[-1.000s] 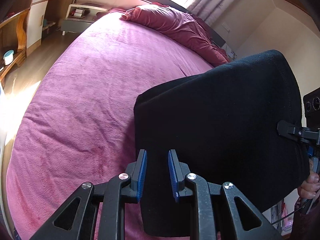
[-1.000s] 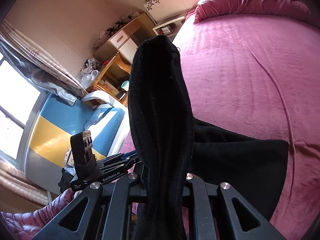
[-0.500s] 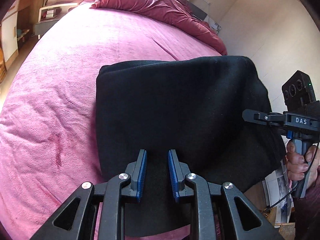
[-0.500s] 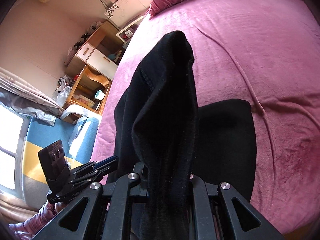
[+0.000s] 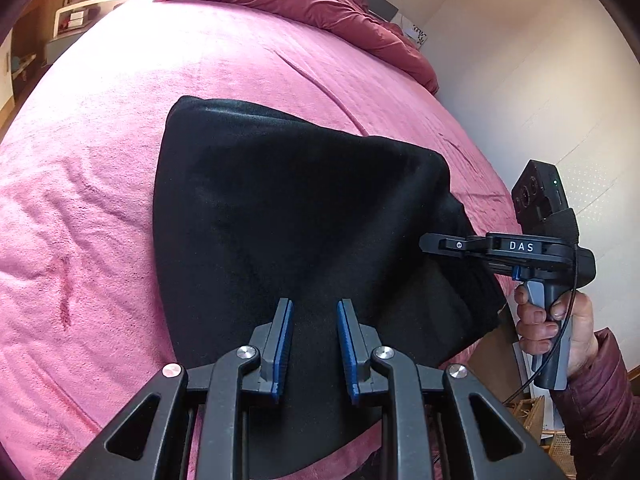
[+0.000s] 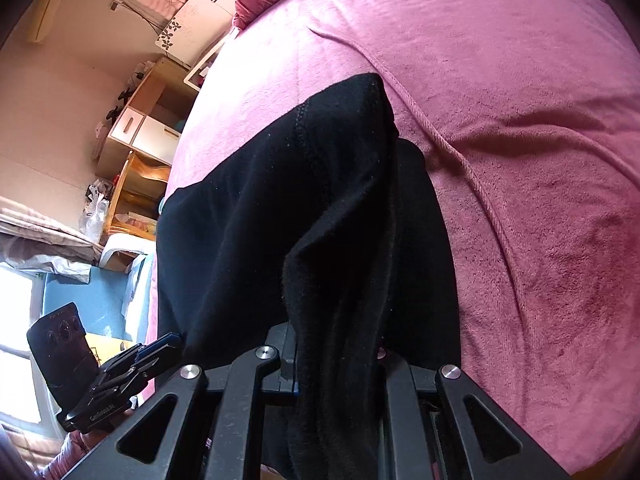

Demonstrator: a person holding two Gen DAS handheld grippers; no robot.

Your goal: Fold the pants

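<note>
The black pants (image 5: 288,208) lie folded across the pink bed (image 5: 100,152), their near edge still lifted. My left gripper (image 5: 314,344) is shut on that near edge, with black cloth between its blue pads (image 5: 282,344). At the right a hand holds my right gripper (image 5: 430,245), shut on the pants' right side. In the right wrist view the pants (image 6: 280,208) drape over my right gripper (image 6: 336,364) and hide its fingertips. The left gripper (image 6: 164,350) shows at the lower left against the cloth's edge. The pink bed (image 6: 520,120) stretches beyond.
A crumpled dark red quilt (image 5: 320,0) lies at the head of the bed, with a nightstand (image 5: 74,20) beside it. A wooden desk with drawers and shelves (image 6: 140,140) stands along the bed's left side. A pale wall (image 5: 520,80) runs close on the right.
The pants hung in the air between both grippers a second ago. Both grippers have come down and the cloth now spreads on the bed. Both grips are unchanged.
</note>
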